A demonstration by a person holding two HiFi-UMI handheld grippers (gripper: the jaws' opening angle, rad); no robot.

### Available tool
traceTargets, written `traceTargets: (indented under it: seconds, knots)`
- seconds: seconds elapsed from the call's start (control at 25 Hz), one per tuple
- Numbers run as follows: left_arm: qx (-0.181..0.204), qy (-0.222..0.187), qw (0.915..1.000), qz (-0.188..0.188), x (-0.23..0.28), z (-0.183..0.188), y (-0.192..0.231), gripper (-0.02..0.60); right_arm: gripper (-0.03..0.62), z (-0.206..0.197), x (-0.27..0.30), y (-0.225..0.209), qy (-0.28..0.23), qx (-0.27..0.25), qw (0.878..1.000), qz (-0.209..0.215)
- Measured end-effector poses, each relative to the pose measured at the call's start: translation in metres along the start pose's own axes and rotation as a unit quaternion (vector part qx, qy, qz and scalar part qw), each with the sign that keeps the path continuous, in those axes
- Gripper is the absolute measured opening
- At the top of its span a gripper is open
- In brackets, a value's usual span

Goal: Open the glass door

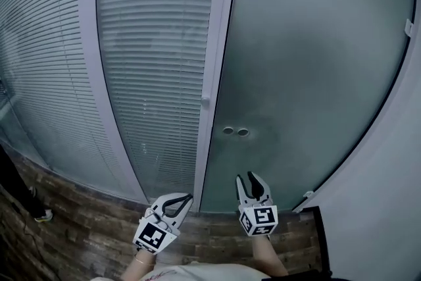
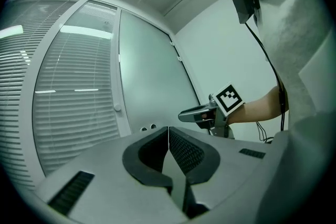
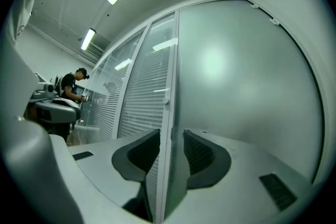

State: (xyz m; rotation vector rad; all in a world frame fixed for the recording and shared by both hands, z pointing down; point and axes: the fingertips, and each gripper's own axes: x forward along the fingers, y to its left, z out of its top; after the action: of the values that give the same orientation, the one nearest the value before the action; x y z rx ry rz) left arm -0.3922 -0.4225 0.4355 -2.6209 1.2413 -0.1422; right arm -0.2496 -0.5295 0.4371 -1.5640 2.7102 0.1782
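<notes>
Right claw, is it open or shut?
Open. In the right gripper view the right claw shows its jaws standing apart, with nothing gripped between them.

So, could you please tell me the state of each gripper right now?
Left gripper: shut, holding nothing.
Right gripper: open, holding nothing.

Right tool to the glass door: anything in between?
Nothing: the head view shows a bare stretch between the right tool and the glass door.
</notes>
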Motion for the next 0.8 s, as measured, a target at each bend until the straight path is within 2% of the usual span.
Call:
traceTargets:
  seconds: [0.2, 0.36, 0.56, 0.8]
  knots:
    - [0.005, 0.006, 0.9996, 0.026, 0.013, -0.016, 0.027, 0.018, 0.134, -0.024, 0.083, -0.041, 0.013, 0.036, 0.999, -0.03]
    - [-0.012, 0.023, 0.9983, 0.052, 0.016, -0.025, 0.045, 0.018, 0.138, -0.045, 0.134, -0.063, 0.03, 0.057, 0.997, -0.039]
    - [-0.002, 0.029, 0.9969, 0.073, 0.017, -0.036, 0.062, 0.018, 0.138, -0.052, 0.166, -0.077, 0.034, 0.07, 0.996, -0.046]
    - [-0.022, 0.038, 0.9957, 0.081, 0.019, -0.034, 0.067, 0.018, 0.138, -0.051, 0.192, -0.082, 0.033, 0.076, 0.995, -0.054]
